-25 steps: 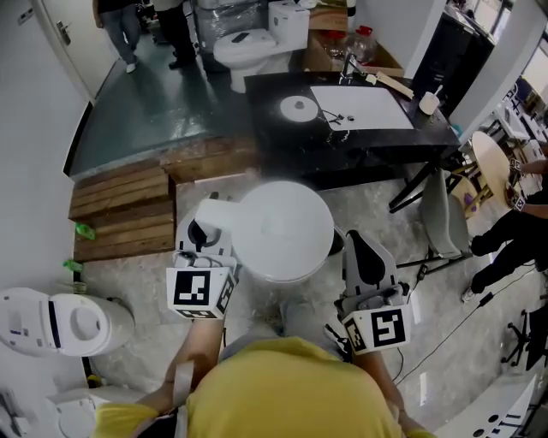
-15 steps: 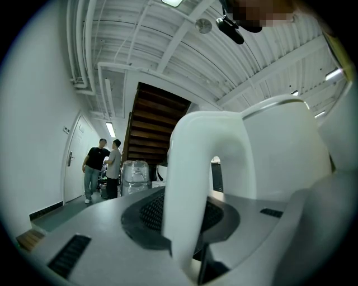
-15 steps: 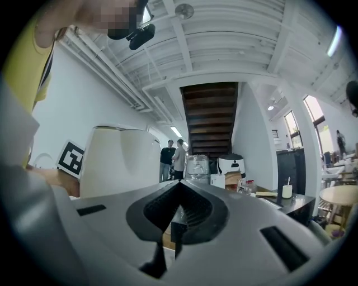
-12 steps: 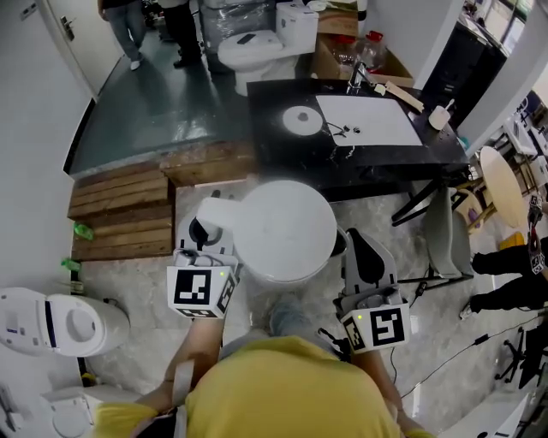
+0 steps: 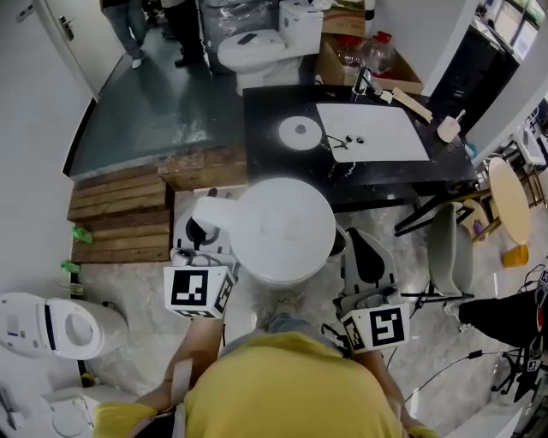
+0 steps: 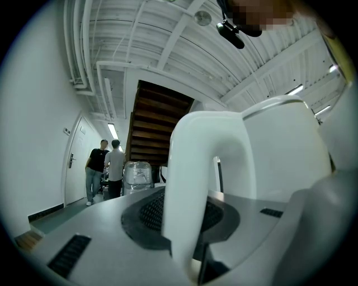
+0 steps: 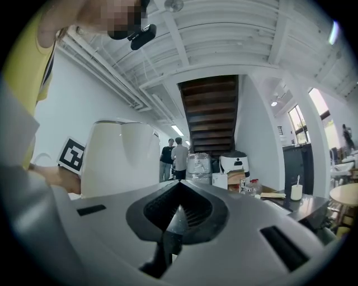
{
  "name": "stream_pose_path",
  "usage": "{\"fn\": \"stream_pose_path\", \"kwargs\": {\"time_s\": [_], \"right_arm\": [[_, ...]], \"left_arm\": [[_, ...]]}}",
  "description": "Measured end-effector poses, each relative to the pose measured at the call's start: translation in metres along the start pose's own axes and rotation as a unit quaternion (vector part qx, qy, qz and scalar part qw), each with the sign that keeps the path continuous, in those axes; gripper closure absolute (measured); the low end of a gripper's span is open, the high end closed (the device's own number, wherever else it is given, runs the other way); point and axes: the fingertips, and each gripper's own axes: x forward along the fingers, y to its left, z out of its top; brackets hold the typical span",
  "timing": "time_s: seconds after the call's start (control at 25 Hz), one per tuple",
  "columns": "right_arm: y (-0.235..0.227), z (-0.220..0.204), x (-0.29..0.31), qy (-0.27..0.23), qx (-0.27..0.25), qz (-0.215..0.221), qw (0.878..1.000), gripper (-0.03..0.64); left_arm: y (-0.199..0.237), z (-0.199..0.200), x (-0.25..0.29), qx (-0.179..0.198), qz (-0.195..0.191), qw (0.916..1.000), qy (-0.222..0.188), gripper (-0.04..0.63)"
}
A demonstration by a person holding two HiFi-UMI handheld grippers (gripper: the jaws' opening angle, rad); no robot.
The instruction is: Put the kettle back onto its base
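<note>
A white kettle (image 5: 282,229) hangs in front of me, seen from above as a round lid. My left gripper (image 5: 205,235) is shut on its handle (image 6: 193,184), which fills the gap between the jaws in the left gripper view, with the kettle body (image 6: 279,151) just beyond. My right gripper (image 5: 364,257) is to the right of the kettle and apart from it; its jaws meet at the tip (image 7: 176,215) with nothing between them. The kettle (image 7: 120,156) shows at its left. The round white base (image 5: 300,131) lies on the black table (image 5: 385,175) ahead.
A white rectangular panel (image 5: 372,133) and small items lie on the table right of the base. Wooden steps (image 5: 120,214) are at the left, a toilet (image 5: 257,47) stands behind the table, and a grey chair (image 5: 449,248) and a round wooden table (image 5: 509,197) are at the right. People (image 5: 128,26) stand far back.
The black table and the base have slid lower in the head view, nearer to me. Both grippers and the kettle keep their places before my body.
</note>
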Motion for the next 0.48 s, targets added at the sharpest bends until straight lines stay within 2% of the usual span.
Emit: {"fn": "stream_pose_path", "kwargs": {"time_s": [0.48], "right_arm": [[-0.037, 0.006, 0.043, -0.011, 0.000, 0.026, 1.000, 0.601]], "left_arm": [[0.002, 0.003, 0.057, 0.000, 0.029, 0.9996, -0.001, 0.499]]}}
